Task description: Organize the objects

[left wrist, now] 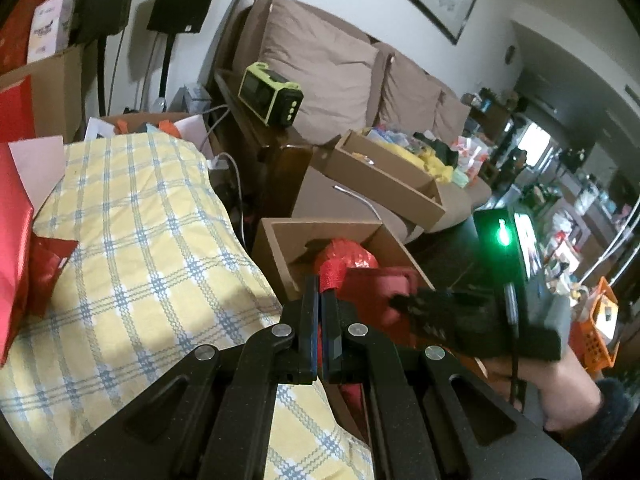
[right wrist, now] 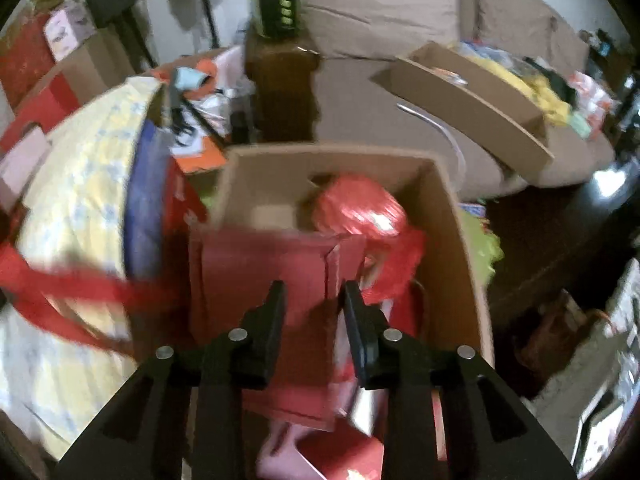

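Red paper bag [right wrist: 264, 276] stands in the cardboard box [right wrist: 460, 248], its top edge just ahead of the right gripper [right wrist: 314, 300], whose fingers are partly open and press on nothing. Behind the bag in the box lies a red lantern [right wrist: 360, 208]. The left gripper [left wrist: 320, 292], beside the box, is closed on a red strap [left wrist: 329, 276].

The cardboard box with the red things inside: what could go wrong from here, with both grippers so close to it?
1. The right gripper stands open just above the red paper bag in the cardboard box. The bag stands above the rim, so it may tip out or not settle.
2. The left gripper is shut on something red. A red strap trails out over the yellow checked cloth; pulling it might drag things from the box.
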### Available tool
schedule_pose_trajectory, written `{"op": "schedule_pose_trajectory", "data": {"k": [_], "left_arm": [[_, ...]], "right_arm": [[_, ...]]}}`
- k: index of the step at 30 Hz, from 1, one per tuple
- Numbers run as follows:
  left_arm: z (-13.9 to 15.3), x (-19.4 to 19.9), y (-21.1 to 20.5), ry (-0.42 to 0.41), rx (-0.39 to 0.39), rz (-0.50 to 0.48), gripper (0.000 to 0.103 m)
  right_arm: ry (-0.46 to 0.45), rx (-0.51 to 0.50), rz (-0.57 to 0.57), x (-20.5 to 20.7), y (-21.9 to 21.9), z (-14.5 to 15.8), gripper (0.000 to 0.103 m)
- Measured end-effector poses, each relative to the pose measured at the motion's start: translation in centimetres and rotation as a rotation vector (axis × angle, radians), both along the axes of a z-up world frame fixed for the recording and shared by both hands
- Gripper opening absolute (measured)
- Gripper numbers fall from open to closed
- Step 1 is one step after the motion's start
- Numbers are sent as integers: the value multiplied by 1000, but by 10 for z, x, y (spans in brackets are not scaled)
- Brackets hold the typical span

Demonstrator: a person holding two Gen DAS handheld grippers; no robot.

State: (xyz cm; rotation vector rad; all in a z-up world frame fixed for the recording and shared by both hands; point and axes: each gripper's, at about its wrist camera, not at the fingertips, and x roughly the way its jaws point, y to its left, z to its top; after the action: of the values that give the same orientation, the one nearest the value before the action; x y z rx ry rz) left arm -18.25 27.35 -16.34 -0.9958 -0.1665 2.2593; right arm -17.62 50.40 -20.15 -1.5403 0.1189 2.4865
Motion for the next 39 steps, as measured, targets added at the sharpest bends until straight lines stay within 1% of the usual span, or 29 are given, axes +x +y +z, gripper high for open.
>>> {"op": "schedule_pose_trajectory", "data": {"k": [1,3,4,5,8,10,13,16,18,20,22,25,27,31,33,35,36,37,38,39], "left_arm": [[0,1,-2,-7,3,-1,1],[-1,0,-3,-23,7,-6,1],[-2,1,-4,-24,3,-6,1],[-3,2,-4,-23,-4,-8,1],[-13,3,-5,-33,-16,-8,1],[-22,4,-4,-54,-25,-5,1],[-31,6,-4,-66,-40,1,1],[-32,10,-3,-60,-37,-9,1],[-34,12,-2,-43,-36,-9,1],[-35,11,-1,-45,-34,-11,1],[-32,12,-4,-26,-10,-15,1],[-32,10,-8,-31,12,-4,1],[-31,9,-9,-35,18,-3,1],[-31,12,-8,-34,21,-10,1],[-31,13,-6,-33,14,-15,1],[-31,13,-3,-35,22,-25,1],[-31,14,-2,-35,24,-27,1],[-32,15,-1,-35,23,-25,1],[-33,15,0,-35,21,-26,1],[-33,15,2,-35,18,-28,1]], "right_arm": [[-16,-8,-5,9,5,-3,22],[-63,-69,-24,27,17,-11,11],[-78,-108,-31,38,24,-13,11],[-82,-124,-31,48,28,-13,11],[-63,-91,-47,66,38,-2,11],[-27,-95,-64,71,46,11,11],[33,-97,-73,66,53,36,11],[73,-92,-54,54,52,51,12],[86,-81,-39,39,50,55,13],[52,-99,-20,21,44,46,13],[7,-143,17,10,32,29,13],[-20,-169,45,11,13,3,12],[-35,-190,35,15,9,-12,12],[-31,-258,-4,44,15,-35,13],[-47,-232,-28,56,21,-45,13],[0,-157,-86,66,33,-45,12],[42,-112,-112,71,38,-40,12],[91,-88,-135,76,43,-35,12],[138,-97,-168,80,53,-30,12],[153,-115,-185,81,58,-29,13]]}}
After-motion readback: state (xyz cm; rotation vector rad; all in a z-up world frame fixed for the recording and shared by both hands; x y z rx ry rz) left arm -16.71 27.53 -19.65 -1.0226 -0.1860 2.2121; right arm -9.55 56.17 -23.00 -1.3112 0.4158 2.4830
